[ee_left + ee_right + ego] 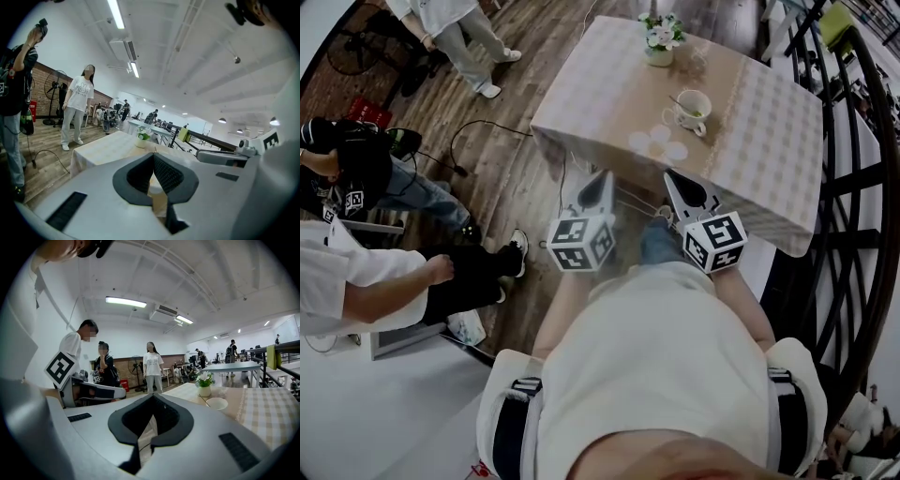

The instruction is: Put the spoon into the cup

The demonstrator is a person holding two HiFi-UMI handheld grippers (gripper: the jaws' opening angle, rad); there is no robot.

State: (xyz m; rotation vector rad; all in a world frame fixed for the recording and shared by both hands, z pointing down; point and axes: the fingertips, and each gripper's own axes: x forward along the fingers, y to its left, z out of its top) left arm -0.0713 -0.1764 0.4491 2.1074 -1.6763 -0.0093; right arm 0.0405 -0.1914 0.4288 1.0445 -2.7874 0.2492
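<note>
- The cup [694, 107] stands upright on a saucer, on the right-centre of the table [581, 103] and well back from every edge.
- The spoon [676, 99] shows as a thin handle slanting out at the cup's left. I cannot tell whether its bowl lies inside the cup or on the saucer.
- Three pale round discs [659, 141] lie in a cluster on the cloth, between the cup and the near table edge.
- A flower pot [661, 45] sits close to the far edge, well apart from the cup.
- The checked cloth hangs over the near edge and the near corner. The rest of the tabletop round the cup is bare cloth.
- The left gripper [602, 180] is clenched tip to tip with nothing between its pads [164, 174]. It is held short of the near edge, over the floor.
- The right gripper [673, 178] is likewise clenched on nothing, its pads [165, 420] meeting at the tip. It hangs just before the near edge, beside the left gripper.
- A black railing [853, 187] runs close along the table's right side.
- To the left there is wooden floor, with a cable [487, 127] lying on it.
- A seated person [384, 281] and a standing person [459, 37] are well off to the left.
</note>
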